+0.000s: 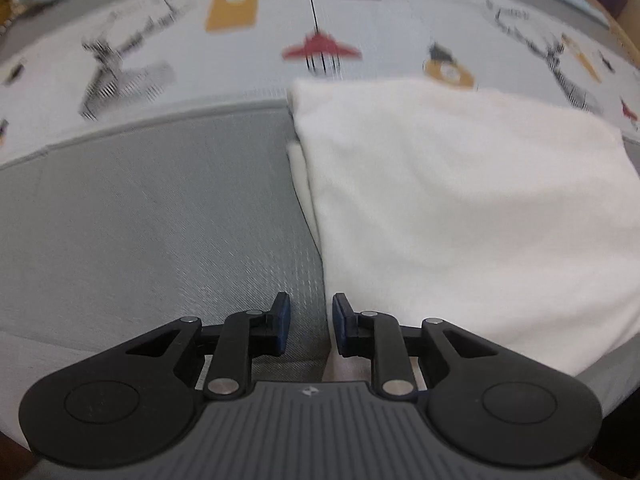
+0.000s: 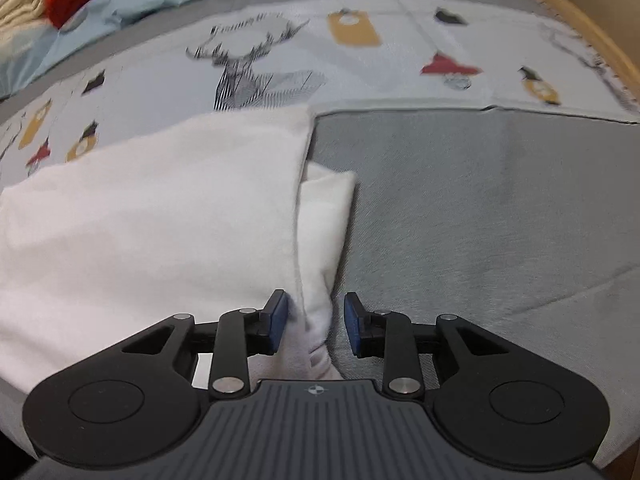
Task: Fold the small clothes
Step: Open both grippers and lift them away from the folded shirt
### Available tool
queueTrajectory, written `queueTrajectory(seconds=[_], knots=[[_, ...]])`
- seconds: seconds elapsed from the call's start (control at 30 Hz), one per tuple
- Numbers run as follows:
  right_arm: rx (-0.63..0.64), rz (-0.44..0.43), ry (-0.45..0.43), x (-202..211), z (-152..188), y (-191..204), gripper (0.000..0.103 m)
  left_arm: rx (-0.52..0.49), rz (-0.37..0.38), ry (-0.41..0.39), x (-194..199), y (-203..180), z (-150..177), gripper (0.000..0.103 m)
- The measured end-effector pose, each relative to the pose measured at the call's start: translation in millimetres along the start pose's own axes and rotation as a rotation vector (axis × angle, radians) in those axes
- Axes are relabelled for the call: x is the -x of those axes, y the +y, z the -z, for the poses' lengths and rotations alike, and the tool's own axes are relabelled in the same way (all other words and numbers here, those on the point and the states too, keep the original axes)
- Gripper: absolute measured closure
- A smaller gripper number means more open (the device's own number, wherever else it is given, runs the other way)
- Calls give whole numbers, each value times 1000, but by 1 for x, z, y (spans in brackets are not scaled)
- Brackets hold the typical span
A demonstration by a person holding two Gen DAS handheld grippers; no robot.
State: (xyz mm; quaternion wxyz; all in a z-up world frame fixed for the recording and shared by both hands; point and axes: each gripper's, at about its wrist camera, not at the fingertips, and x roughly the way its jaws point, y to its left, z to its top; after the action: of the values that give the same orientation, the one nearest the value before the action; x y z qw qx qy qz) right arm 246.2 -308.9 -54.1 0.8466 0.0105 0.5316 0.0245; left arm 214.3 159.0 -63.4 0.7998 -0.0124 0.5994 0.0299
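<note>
The left gripper (image 1: 311,322) is let go, its jaws apart with only grey blanket (image 1: 160,220) between them. The folded white cloth (image 1: 460,208) lies just to its right. The right gripper (image 2: 315,322) is let go too; a loose bit of the cloth sits between its jaws. Beyond both lies a picture sheet (image 2: 360,76).

I had open grey woven bedding (image 1: 140,220) left of the folded white cloth garment (image 1: 460,200); more lay free to its right, printed bedsheet (image 2: 360,76) beyond.
</note>
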Motion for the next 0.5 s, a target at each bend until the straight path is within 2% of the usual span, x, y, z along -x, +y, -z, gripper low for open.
queueTrajectory(seconds=[0.1, 0.2, 0.33, 0.4, 0.5], knots=[[-32, -2, -94, 29, 0, -1, 72, -35, -21, -81, 32, 1, 4, 75], [-38, -2, -197, 67, 0, 2, 72, -44, -64, -196, 79, 6, 8, 63], [-46, -74, -369, 127, 11, 12, 70, -15, -32, -370, 151, 14, 32, 45], [-38, -127, -450, 153, 24, 18, 70, 20, -13, -439, 176, 14, 50, 41], [-54, -173, -528, 173, 47, 28, 69, 30, 12, -489, 189, -11, 73, 41]])
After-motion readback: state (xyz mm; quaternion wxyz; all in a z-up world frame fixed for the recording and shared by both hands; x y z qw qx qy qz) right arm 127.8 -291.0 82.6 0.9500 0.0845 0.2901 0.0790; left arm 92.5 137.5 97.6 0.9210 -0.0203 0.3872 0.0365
